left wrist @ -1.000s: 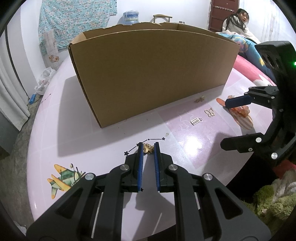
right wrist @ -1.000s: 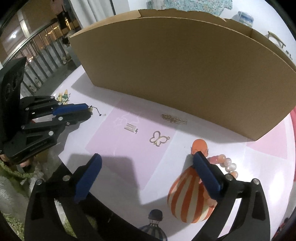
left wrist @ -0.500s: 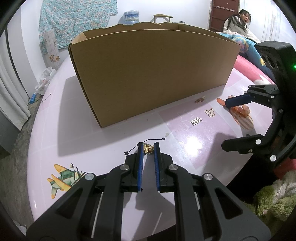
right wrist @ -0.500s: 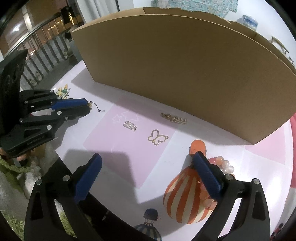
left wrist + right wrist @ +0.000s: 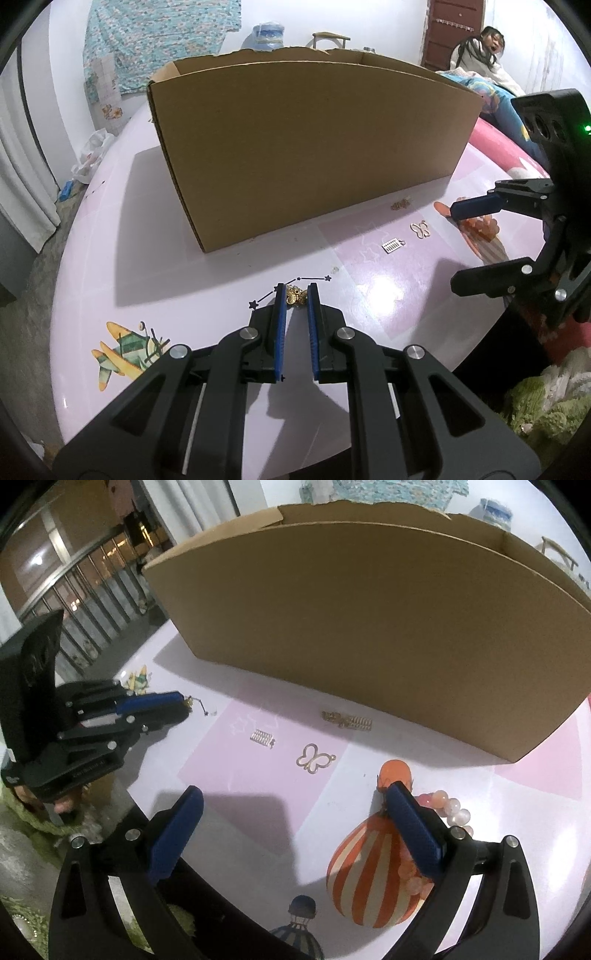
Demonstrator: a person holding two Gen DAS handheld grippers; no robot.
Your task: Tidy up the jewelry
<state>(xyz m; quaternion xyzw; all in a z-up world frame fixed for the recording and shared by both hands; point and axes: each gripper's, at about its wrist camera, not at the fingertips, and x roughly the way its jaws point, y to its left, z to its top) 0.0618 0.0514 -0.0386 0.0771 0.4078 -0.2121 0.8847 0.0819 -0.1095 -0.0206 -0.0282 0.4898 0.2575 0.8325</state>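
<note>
My left gripper [image 5: 296, 292] is shut on a small gold butterfly charm [image 5: 296, 296], its tips low over the pink table [image 5: 147, 258]. The right wrist view shows the same left gripper [image 5: 183, 701] at the left. My right gripper [image 5: 295, 792] stands wide open above the table with nothing between its fingers; it appears at the right in the left wrist view [image 5: 456, 247]. Ahead of it lie a butterfly-outline pendant [image 5: 314, 758], a silver comb-like charm [image 5: 263, 736] and a gold clip piece [image 5: 347, 720]. A pink bead bracelet [image 5: 450, 808] lies beside its right finger.
A large open cardboard box [image 5: 314, 147] stands on the table behind the jewelry. Printed balloon pictures [image 5: 369, 871] mark the table top. The table's near edge runs just under both grippers. A person [image 5: 476, 48] sits in the far right background.
</note>
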